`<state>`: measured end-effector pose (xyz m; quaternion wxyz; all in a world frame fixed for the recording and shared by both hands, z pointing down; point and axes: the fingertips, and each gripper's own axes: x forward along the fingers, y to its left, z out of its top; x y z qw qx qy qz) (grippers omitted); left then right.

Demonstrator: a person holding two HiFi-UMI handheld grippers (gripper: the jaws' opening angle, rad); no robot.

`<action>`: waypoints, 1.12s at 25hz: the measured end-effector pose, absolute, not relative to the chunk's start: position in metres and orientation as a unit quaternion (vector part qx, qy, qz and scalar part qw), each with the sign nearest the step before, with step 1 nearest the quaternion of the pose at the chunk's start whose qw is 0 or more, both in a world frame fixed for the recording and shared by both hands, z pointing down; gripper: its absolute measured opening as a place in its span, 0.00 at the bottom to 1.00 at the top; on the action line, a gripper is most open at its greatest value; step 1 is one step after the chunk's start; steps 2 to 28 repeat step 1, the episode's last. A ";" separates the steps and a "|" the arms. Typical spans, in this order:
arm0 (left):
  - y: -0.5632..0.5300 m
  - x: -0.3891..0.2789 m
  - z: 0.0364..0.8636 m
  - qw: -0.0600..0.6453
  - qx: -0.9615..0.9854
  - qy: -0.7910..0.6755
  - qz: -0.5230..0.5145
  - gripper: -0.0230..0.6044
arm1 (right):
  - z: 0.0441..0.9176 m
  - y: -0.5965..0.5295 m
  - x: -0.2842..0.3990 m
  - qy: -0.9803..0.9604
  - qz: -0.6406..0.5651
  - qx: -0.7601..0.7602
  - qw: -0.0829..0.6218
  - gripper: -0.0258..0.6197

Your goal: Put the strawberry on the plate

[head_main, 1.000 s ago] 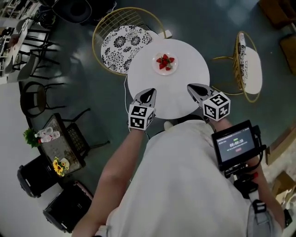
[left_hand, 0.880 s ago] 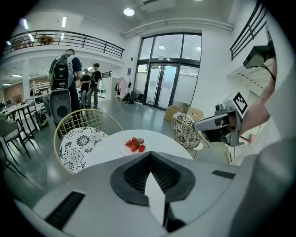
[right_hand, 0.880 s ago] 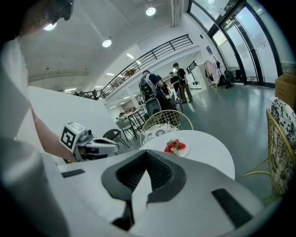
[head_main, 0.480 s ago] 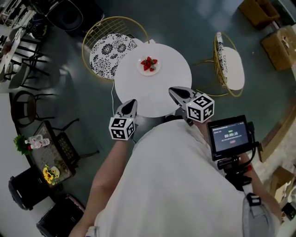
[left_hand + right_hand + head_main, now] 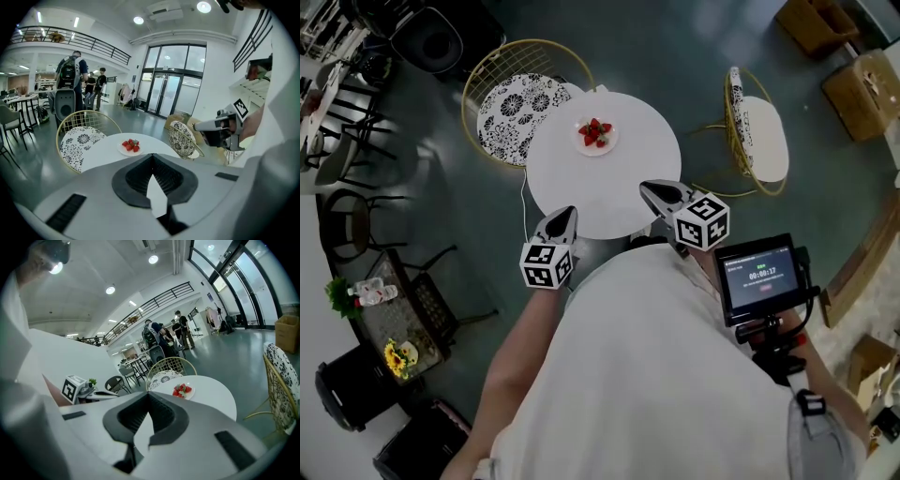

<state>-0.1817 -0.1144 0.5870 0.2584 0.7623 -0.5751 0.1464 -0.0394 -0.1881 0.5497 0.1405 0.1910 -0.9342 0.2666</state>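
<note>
Red strawberries [image 5: 594, 132] lay on the small white plate [image 5: 613, 143] atop the round white counter [image 5: 609, 192]; the left tool [image 5: 565, 215] and right tool [image 5: 651, 189], both clenched empty, were best kept clear.

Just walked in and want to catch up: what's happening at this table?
A person holds a gripper in each hand. The left gripper and right gripper are both shut and empty, at the near edge of the white table. The strawberries lie on the plate at the table's far side, away from both grippers.
</note>
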 end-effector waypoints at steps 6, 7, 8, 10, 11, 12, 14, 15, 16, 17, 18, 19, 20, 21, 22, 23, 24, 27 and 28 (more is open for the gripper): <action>-0.115 -0.181 0.588 0.259 0.763 -0.574 0.147 0.05 | 0.550 -0.189 -0.039 -0.934 0.267 0.192 0.140 0.05; -0.115 -0.181 0.588 0.259 0.763 -0.574 0.147 0.05 | 0.550 -0.189 -0.039 -0.934 0.267 0.192 0.140 0.05; -0.115 -0.181 0.588 0.259 0.763 -0.574 0.147 0.05 | 0.550 -0.189 -0.039 -0.934 0.267 0.192 0.140 0.05; -0.115 -0.181 0.588 0.259 0.763 -0.574 0.147 0.05 | 0.550 -0.189 -0.039 -0.934 0.267 0.192 0.140 0.05; -0.115 -0.181 0.588 0.259 0.763 -0.574 0.147 0.05 | 0.550 -0.189 -0.039 -0.934 0.267 0.192 0.140 0.05; -0.115 -0.181 0.588 0.259 0.763 -0.574 0.147 0.05 | 0.550 -0.189 -0.039 -0.934 0.267 0.192 0.140 0.05; -0.115 -0.181 0.588 0.259 0.763 -0.574 0.147 0.05 | 0.550 -0.189 -0.039 -0.934 0.267 0.192 0.140 0.05; -0.115 -0.181 0.588 0.259 0.763 -0.574 0.147 0.05 | 0.550 -0.189 -0.039 -0.934 0.267 0.192 0.140 0.05; -0.115 -0.181 0.588 0.259 0.763 -0.574 0.147 0.05 | 0.550 -0.189 -0.039 -0.934 0.267 0.192 0.140 0.05; -0.115 -0.181 0.588 0.259 0.763 -0.574 0.147 0.05 | 0.550 -0.189 -0.039 -0.934 0.267 0.192 0.140 0.05; -0.115 -0.181 0.588 0.259 0.763 -0.574 0.147 0.05 | 0.550 -0.189 -0.039 -0.934 0.267 0.192 0.140 0.05; -0.115 -0.181 0.588 0.259 0.763 -0.574 0.147 0.05 | 0.550 -0.189 -0.039 -0.934 0.267 0.192 0.140 0.05; -0.115 -0.181 0.588 0.259 0.763 -0.574 0.147 0.05 | 0.550 -0.189 -0.039 -0.934 0.267 0.192 0.140 0.05; -0.115 -0.181 0.588 0.259 0.763 -0.574 0.147 0.05 | 0.550 -0.189 -0.039 -0.934 0.267 0.192 0.140 0.05; -0.115 -0.181 0.588 0.259 0.763 -0.574 0.147 0.05 | 0.550 -0.189 -0.039 -0.934 0.267 0.192 0.140 0.05; -0.115 -0.181 0.588 0.259 0.763 -0.574 0.147 0.05 | 0.550 -0.189 -0.039 -0.934 0.267 0.192 0.140 0.05; -0.115 -0.181 0.588 0.259 0.763 -0.574 0.147 0.05 | 0.550 -0.189 -0.039 -0.934 0.267 0.192 0.140 0.05; -0.115 -0.181 0.588 0.259 0.763 -0.574 0.147 0.05 | 0.550 -0.189 -0.039 -0.934 0.267 0.192 0.140 0.05; -0.115 -0.181 0.588 0.259 0.763 -0.574 0.147 0.05 | 0.550 -0.189 -0.039 -0.934 0.267 0.192 0.140 0.05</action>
